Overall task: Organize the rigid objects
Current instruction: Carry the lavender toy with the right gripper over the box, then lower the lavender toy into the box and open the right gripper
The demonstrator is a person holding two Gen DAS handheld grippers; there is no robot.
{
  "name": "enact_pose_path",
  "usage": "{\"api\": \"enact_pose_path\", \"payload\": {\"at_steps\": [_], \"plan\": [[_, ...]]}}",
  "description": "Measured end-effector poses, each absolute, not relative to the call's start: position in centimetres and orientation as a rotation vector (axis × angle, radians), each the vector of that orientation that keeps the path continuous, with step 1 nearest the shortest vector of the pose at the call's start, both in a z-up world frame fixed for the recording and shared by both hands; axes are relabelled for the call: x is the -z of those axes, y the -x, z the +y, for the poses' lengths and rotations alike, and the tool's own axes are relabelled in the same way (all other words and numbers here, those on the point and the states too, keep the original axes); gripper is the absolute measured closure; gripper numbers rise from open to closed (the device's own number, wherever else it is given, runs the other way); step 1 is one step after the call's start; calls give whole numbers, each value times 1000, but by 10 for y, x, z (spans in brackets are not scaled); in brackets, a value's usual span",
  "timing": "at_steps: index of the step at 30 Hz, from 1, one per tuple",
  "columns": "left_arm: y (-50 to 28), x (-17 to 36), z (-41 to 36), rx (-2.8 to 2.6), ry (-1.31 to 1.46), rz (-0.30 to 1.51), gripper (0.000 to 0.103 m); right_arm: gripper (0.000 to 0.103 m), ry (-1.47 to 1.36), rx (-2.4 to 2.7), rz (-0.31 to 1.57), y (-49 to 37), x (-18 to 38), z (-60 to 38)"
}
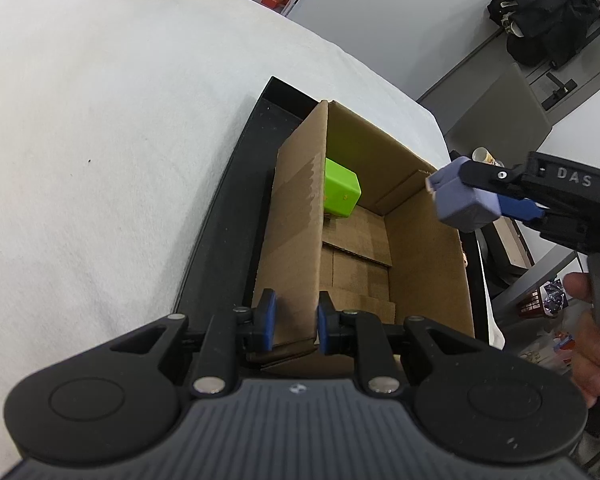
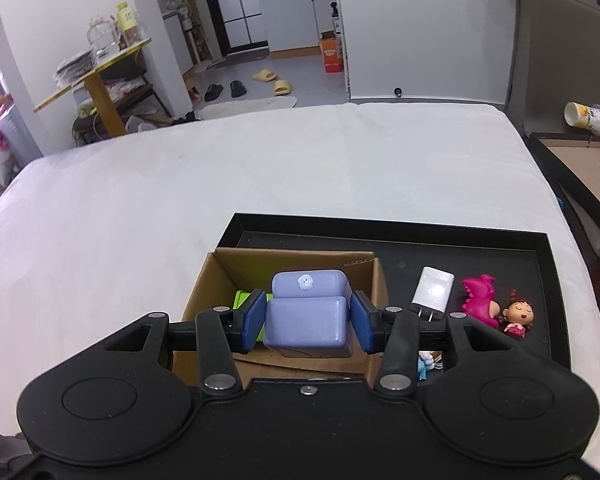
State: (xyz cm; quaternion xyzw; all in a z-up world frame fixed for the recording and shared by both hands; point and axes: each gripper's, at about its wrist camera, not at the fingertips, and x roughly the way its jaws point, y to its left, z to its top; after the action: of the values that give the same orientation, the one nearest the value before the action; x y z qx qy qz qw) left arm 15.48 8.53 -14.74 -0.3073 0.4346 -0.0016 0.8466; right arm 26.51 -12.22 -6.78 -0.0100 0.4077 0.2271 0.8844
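An open cardboard box (image 1: 420, 248) (image 2: 204, 284) stands in a black tray (image 1: 228, 216) (image 2: 380, 236) on a white cloth. A green block (image 1: 340, 194) (image 2: 244, 298) lies inside the box. My left gripper (image 1: 296, 322) is shut on the box's near left wall (image 1: 296, 240). My right gripper (image 2: 306, 318) (image 1: 456, 196) is shut on a lilac block (image 2: 306, 312) (image 1: 460, 200) and holds it above the box. In the tray to the right of the box lie a white charger (image 2: 432, 290), a pink dinosaur toy (image 2: 478, 298) and a small doll (image 2: 518, 316).
The white cloth (image 1: 100, 140) (image 2: 180, 184) spreads to the left and beyond the tray. A small blue toy (image 2: 424, 364) lies behind my right gripper's finger. A second tray (image 2: 580, 176) lined with cardboard and a paper cup (image 2: 584, 118) sit at the far right.
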Motion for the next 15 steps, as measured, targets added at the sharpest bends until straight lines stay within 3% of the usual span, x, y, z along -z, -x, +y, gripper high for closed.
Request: {"api": "enact_pose_path", "payload": {"at_steps": [15], "plan": [[-155,148,86,3,658,918,83,58,114,-509,876,-273,93,-91]]}}
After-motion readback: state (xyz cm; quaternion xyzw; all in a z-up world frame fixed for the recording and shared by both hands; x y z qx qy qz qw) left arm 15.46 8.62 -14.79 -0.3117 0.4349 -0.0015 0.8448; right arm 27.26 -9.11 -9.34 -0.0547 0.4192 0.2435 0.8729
